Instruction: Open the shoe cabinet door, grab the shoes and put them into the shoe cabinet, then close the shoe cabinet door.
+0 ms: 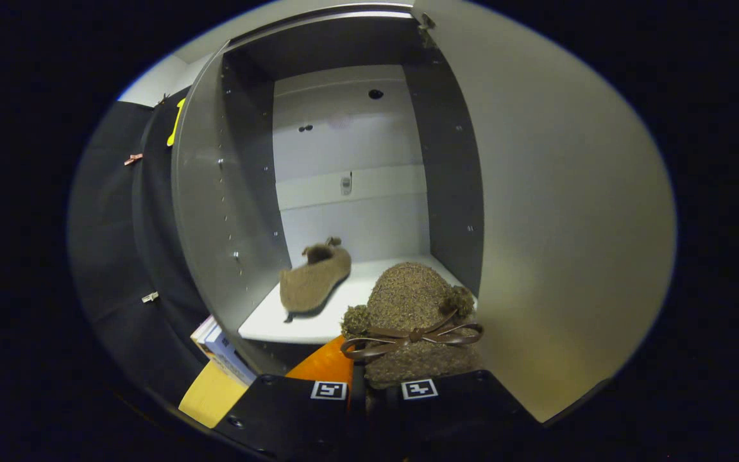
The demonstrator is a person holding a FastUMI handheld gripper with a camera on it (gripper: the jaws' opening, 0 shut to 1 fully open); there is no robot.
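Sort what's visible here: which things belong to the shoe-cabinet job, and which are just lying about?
Job:
- shoe cabinet, door open
- brown shoe lying on the cabinet's white shelf
- second shoe, bow on top, held between the fingers of the gripper

Lying about:
- books stacked below the cabinet, beside the fingers

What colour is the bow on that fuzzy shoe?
Dark brown bow on the brown shoe between the claw fingers, gripper view.

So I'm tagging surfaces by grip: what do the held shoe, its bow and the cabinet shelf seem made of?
Held shoe, gripped by the gripper, jaws closed on it: nubby brown woven or fleecy fabric, matte. Its bow: thin smooth strip with slight sheen, probably faux leather. Cabinet shelf: smooth white board, likely laminate.
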